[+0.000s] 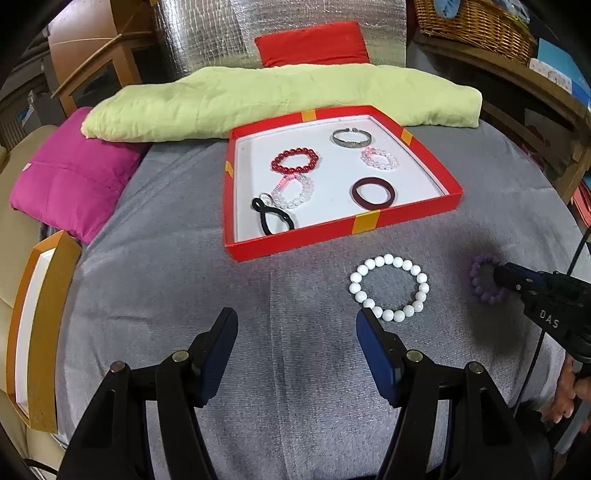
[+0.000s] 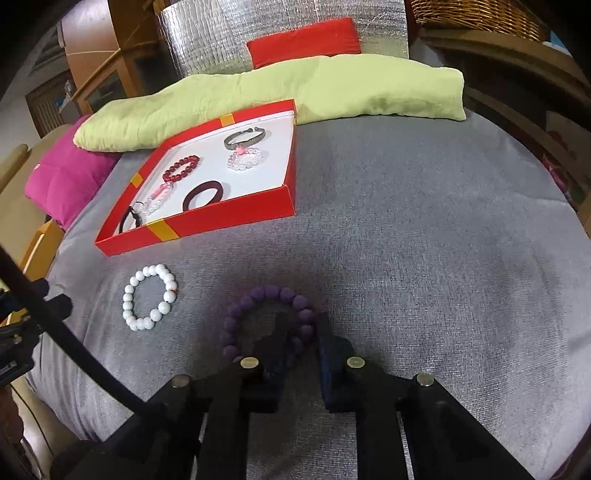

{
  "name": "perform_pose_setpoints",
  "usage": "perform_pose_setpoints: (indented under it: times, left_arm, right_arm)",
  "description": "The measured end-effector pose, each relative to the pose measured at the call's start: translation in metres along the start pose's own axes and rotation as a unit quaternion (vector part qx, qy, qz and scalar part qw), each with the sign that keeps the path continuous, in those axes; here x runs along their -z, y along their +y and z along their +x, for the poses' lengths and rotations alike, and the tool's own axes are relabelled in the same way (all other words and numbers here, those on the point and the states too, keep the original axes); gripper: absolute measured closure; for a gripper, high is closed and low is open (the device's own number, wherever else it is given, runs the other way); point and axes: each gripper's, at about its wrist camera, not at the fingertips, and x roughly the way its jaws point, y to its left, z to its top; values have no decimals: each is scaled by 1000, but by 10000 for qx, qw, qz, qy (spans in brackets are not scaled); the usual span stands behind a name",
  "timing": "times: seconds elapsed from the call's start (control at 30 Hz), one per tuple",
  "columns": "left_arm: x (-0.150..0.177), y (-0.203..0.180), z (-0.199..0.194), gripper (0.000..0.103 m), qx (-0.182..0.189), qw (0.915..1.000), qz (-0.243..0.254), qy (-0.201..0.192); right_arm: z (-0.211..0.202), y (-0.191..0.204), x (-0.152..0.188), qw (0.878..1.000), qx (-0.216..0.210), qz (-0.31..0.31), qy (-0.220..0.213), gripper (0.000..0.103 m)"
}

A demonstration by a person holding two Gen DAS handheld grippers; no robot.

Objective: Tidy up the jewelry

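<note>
A red tray [image 1: 406,216] [image 2: 236,218] on the grey cloth holds several bracelets and a black hair tie [image 1: 275,221]. A white bead bracelet [image 1: 389,288] [image 2: 149,297] lies on the cloth in front of the tray. My left gripper [image 1: 297,325] is open and empty, just left of and nearer than it. A purple bead bracelet [image 1: 480,280] [image 2: 266,295] lies to the right. My right gripper [image 2: 299,328] [image 1: 498,271] is low over it, its fingers [image 2: 275,332] straddling the near right beads with a gap still showing.
A green cushion [image 1: 280,98], a magenta cushion [image 1: 74,173] and a red cushion [image 1: 312,42] lie beyond and left of the tray. An orange box lid [image 1: 37,325] stands at the left edge. A wicker basket [image 1: 476,26] sits on a shelf at back right.
</note>
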Motion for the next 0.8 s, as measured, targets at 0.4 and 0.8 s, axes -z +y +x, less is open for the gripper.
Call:
perform_pose_setpoints:
  times: [0.4,0.8]
  left_arm:
    - [-9,-13,32,35,916,9944,-151,496]
    - [-18,-36,66,39,1051,9928,-43,575]
  right_arm:
    - [4,-8,3,9996,-268,94,22,86]
    - [3,-19,5,9975,-620,348,-14,86]
